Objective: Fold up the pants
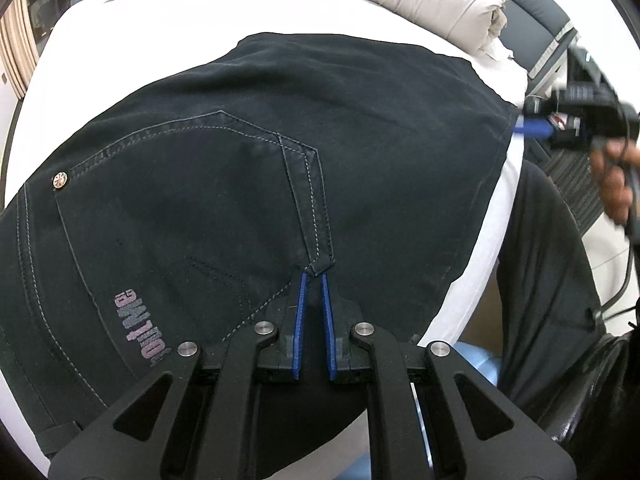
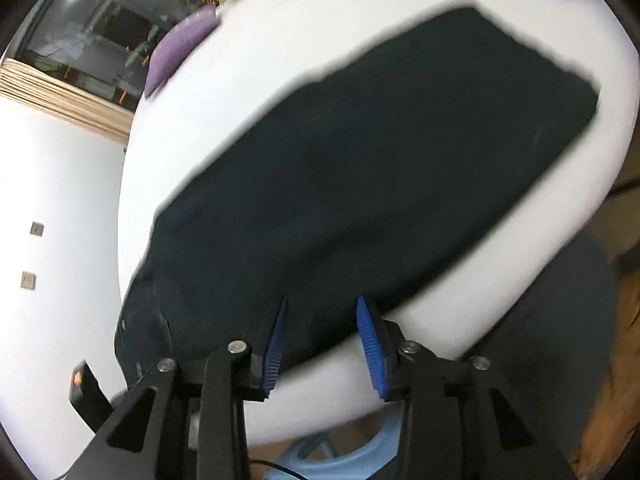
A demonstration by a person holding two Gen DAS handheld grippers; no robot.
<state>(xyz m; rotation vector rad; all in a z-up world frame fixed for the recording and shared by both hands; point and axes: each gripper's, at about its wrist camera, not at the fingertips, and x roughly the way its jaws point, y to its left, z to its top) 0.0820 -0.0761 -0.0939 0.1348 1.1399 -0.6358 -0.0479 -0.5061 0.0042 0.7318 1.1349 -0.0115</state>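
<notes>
- Between the left gripper (image 1: 315,280) jaws: pinched together on a stitched seam fold of the pants (image 1: 248,184), at 6 o'clock in the left wrist view.
- Right gripper (image 2: 322,334): jaws apart, nothing between them, poised over the near hem edge.
- Pants lie flat on the white bed (image 1: 120,32), dark denim, back pocket (image 1: 180,200) up, legs running toward 1 o'clock in the right wrist view.
- Judgement: fabric limp but fairly heavy, creases well, not slippery; best gripped at thick seams, waistband or hem corners.
- Rolled duvet (image 1: 432,4) at 1 o'clock, well apart.
</notes>
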